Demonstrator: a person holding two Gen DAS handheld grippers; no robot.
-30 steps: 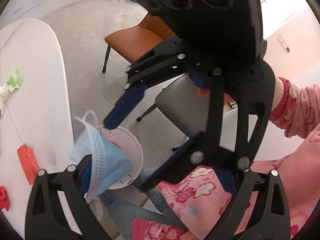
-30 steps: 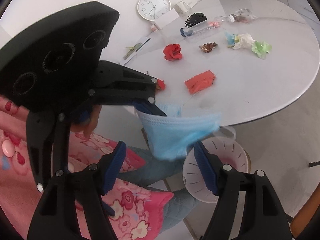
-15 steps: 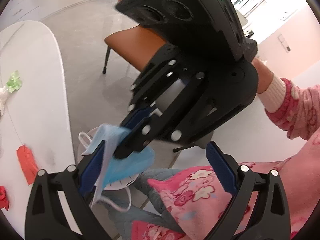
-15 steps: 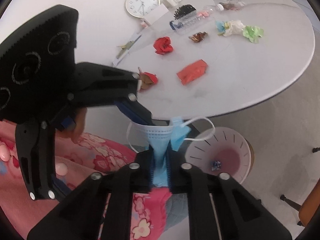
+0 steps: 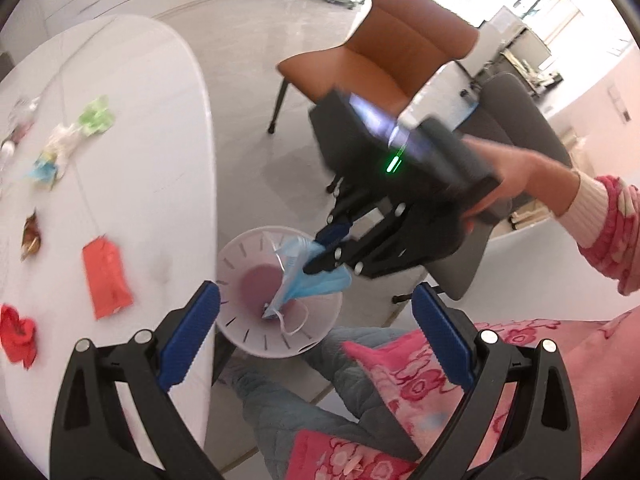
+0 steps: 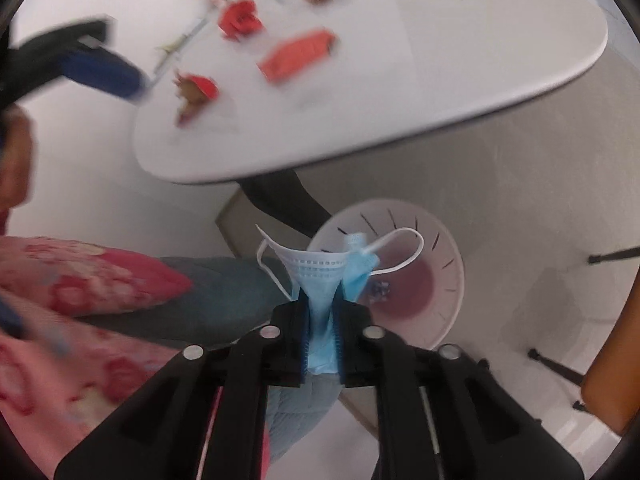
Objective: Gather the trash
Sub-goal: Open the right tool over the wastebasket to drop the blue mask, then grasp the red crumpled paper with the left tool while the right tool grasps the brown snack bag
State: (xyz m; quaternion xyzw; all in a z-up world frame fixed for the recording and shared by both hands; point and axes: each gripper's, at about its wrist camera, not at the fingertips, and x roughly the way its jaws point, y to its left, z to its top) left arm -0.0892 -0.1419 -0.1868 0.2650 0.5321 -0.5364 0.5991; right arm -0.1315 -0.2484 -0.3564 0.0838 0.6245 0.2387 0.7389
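My right gripper (image 6: pixel 322 320) is shut on a blue face mask (image 6: pixel 324 276), which hangs over the white trash bin (image 6: pixel 448 300) on the floor. In the left wrist view the right gripper (image 5: pixel 320 258) holds the mask (image 5: pixel 308 280) just above the bin (image 5: pixel 240 332). My left gripper (image 5: pixel 316 332) is open and empty, near the table edge above the bin. On the white table (image 6: pixel 440 60) lie an orange-red wrapper (image 6: pixel 296 58), a red crumpled paper (image 6: pixel 240 20), a red and brown scrap (image 6: pixel 196 92), a brown wrapper (image 5: pixel 31 232) and green and white tissues (image 5: pixel 94 118).
An orange chair (image 5: pixel 384 52) and a grey chair (image 5: pixel 516 128) stand on the floor beyond the bin. The person's pink floral clothing (image 5: pixel 440 400) and grey-blue trousers (image 6: pixel 208 300) are beside the bin. A clock and small items lie at the table's far side.
The left gripper let go of the mask and opened. The right gripper shut on the mask and carried it down over the bin.
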